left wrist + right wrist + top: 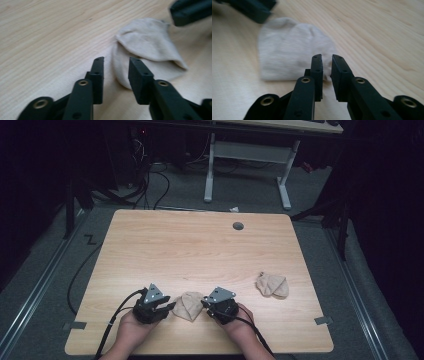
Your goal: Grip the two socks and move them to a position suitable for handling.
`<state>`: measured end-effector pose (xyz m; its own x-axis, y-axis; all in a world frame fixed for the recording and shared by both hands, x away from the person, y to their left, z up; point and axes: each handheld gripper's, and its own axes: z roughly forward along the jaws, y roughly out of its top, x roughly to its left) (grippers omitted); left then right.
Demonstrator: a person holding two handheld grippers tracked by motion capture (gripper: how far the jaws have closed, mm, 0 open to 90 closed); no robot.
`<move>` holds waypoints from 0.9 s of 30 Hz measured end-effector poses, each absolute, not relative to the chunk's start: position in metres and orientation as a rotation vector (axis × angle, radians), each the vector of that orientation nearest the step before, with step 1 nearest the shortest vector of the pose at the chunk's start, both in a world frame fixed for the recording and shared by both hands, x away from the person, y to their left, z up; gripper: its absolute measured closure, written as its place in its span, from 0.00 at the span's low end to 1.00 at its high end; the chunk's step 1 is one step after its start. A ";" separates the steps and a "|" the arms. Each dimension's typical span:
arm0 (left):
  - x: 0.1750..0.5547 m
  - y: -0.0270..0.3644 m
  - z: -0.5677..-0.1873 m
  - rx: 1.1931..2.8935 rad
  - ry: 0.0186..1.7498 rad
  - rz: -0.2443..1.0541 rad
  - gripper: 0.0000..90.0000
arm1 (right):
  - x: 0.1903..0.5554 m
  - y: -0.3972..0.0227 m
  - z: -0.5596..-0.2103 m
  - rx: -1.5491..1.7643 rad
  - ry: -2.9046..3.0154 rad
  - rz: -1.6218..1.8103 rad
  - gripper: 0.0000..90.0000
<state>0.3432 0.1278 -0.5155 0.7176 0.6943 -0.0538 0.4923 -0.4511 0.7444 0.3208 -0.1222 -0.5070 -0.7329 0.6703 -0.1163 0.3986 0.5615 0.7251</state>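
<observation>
Though flanked, sock on table.

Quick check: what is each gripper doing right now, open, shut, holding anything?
Left gripper: open, holding nothing; the folded sock lies just past its tips.
Right gripper: open by a narrow gap at the sock's edge, no grip visible.

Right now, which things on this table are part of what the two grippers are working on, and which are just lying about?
In the job:
- folded beige sock lying between the grippers
- left gripper, jaws apart at the sock's edge
- right gripper, jaws slightly apart at its other edge

Lying about:
- second beige sock, off to the right
- grey cable hole at the table's far edge
</observation>
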 end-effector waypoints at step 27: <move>0.333 0.111 -0.522 2.220 0.831 0.179 0.94 | 0.321 -0.109 -0.521 0.783 2.486 0.855 0.86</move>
